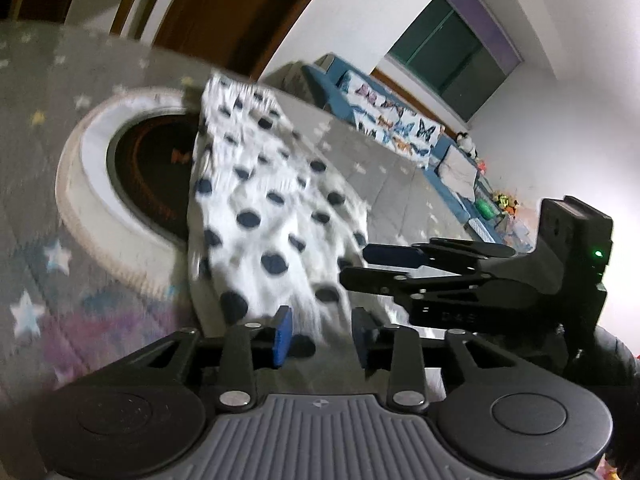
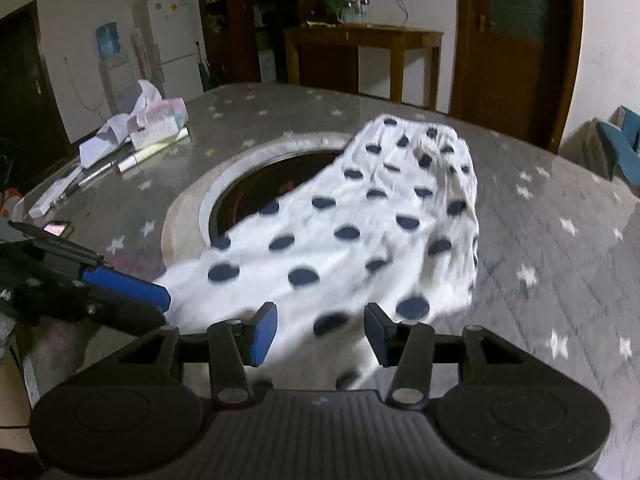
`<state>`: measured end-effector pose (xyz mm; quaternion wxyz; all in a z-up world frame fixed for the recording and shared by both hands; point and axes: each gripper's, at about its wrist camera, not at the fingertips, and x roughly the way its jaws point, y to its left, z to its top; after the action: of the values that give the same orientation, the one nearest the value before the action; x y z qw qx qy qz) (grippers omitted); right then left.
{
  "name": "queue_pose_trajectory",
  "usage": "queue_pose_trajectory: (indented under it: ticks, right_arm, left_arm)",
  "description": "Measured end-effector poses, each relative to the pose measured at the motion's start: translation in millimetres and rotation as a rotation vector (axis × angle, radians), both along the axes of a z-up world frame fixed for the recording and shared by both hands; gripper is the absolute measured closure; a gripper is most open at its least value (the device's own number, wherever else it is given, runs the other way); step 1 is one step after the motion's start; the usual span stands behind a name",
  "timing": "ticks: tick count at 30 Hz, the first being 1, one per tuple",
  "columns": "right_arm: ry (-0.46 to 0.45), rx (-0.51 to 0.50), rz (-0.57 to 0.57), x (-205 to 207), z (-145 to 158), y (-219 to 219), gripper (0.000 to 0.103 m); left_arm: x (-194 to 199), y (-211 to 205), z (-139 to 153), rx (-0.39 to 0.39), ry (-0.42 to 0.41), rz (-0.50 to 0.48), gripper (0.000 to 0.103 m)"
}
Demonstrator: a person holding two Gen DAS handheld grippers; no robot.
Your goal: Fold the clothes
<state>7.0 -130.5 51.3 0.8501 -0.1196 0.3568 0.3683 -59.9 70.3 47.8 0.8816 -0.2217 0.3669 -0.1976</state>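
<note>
A white garment with dark blue dots (image 1: 260, 216) (image 2: 360, 232) lies on the grey star-patterned table cover (image 1: 32, 128) (image 2: 552, 208), partly over a round dark recess with a pale ring (image 1: 80, 184) (image 2: 188, 208). Its near end runs between the blue pads of my left gripper (image 1: 323, 336), which stand apart from the cloth, so this gripper is open. My right gripper (image 2: 320, 332) is also open, its pads either side of the near hem without pressing it. Each gripper shows in the other's view: the right gripper (image 1: 356, 266) just right of the cloth, the left gripper (image 2: 164, 304) at its left corner.
A tissue pack (image 2: 158, 118), papers and pens lie on the table's far left, with a phone (image 2: 58, 227) nearer. A blue sofa with a butterfly cover (image 1: 392, 116) stands beyond the table. A wooden side table (image 2: 360, 36) and doors stand behind.
</note>
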Motion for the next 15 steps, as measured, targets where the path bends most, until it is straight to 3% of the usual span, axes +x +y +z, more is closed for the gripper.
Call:
queue_pose_trajectory:
  ticks: [15]
  right_arm:
    - [0.039, -0.019, -0.016, 22, -19, 7, 0.052]
  left_arm:
    - [6, 7, -17, -0.006, 0.051, 0.001, 0.061]
